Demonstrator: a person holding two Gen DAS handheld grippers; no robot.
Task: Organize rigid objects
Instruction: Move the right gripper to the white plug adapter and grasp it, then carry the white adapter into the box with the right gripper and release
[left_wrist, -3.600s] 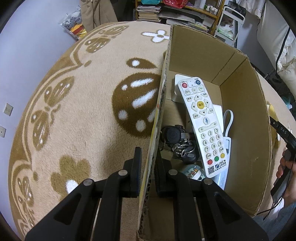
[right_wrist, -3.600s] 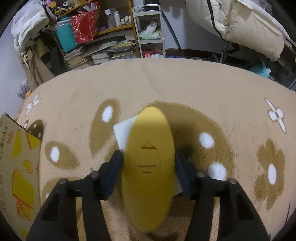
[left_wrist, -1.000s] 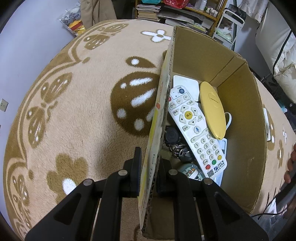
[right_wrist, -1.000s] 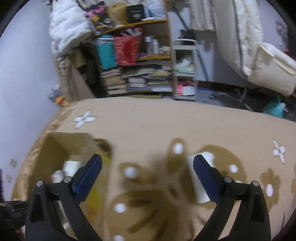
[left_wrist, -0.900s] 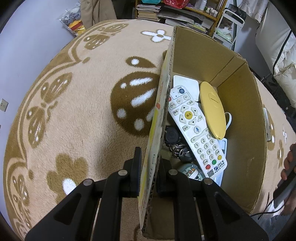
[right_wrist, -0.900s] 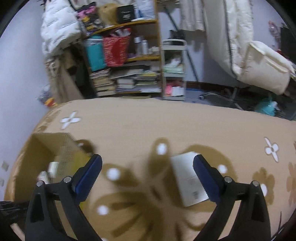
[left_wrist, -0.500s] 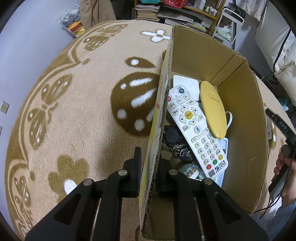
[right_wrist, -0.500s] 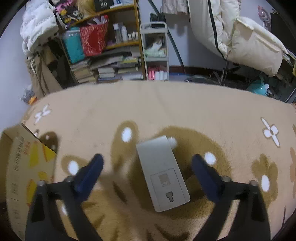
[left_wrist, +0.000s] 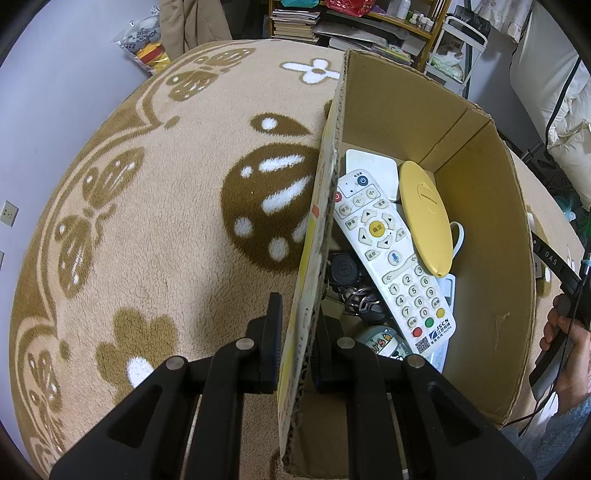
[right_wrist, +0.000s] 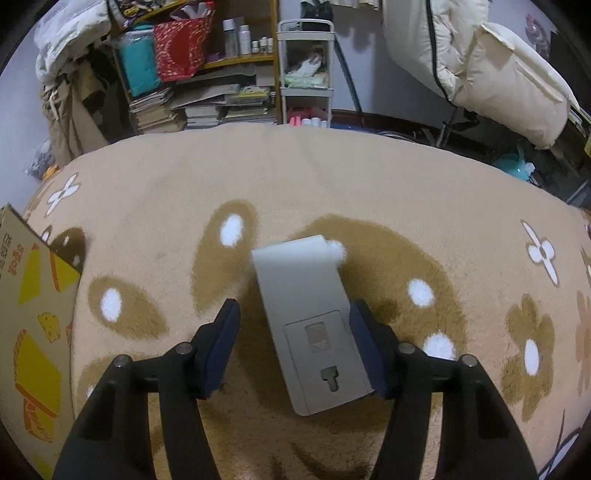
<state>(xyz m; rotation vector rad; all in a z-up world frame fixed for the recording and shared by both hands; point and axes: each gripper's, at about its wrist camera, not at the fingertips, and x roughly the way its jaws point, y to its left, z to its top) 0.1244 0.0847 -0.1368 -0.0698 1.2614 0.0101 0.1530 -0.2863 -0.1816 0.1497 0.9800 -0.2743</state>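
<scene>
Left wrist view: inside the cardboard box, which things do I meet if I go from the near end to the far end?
Round cartoon trinket → black keys bunch → white remote control → yellow oval case → flat white device → far wall of the cardboard box.

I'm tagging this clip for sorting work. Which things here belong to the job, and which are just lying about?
Job: cardboard box, pinched at its wall by the left gripper; white remote and yellow case inside; grey device between the closing right gripper.

Lying about: bookshelf, white cart, rug.
</scene>
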